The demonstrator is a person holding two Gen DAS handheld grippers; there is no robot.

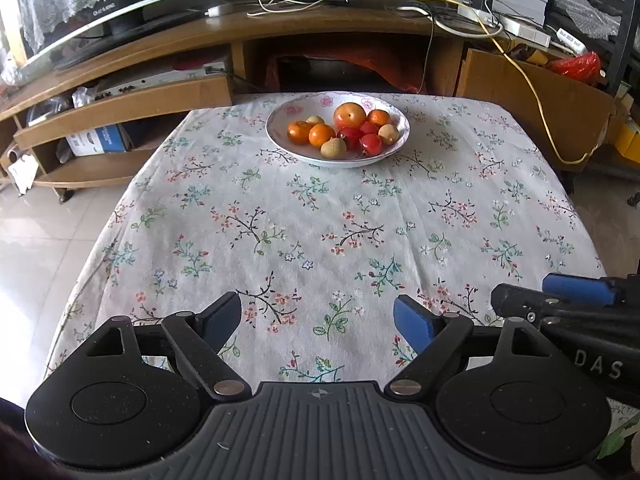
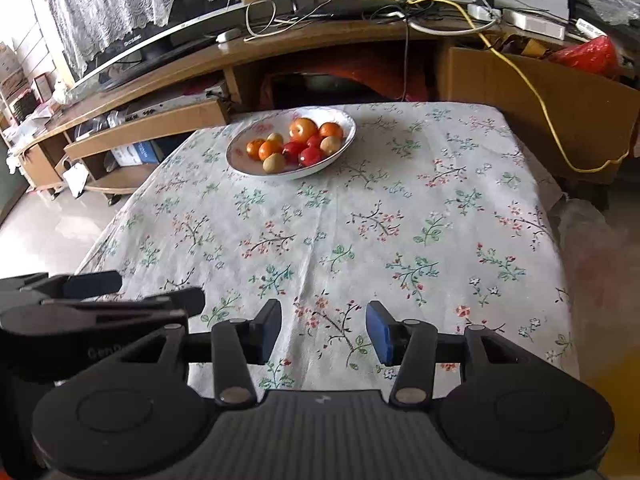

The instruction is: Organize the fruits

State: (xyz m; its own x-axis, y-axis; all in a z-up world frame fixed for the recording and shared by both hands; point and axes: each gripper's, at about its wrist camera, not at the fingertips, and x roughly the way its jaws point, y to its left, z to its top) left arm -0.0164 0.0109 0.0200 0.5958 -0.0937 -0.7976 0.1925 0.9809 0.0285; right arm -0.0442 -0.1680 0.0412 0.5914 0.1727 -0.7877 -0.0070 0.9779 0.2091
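- The white floral-rimmed ceramic bowl (image 1: 280,136) sits at the far end of the flower-print tablecloth (image 1: 320,232), well apart from both grippers.
- It holds 1 large orange-red fruit (image 1: 349,115), 3 small orange mandarins (image 1: 321,135), red fruits (image 1: 371,144) and tan round fruits (image 1: 333,147).
- The left gripper (image 1: 318,322) hangs over the near cloth, jaws spread wide, empty.
- The right gripper (image 2: 324,330) hangs just beside it, jaws parted less, nothing between them.

The right gripper (image 1: 576,300) was cut off by the left wrist view's right edge. Fruits (image 1: 348,130) overlapped in the bowl (image 1: 276,136), hiding their undersides; kinds stayed unclear.
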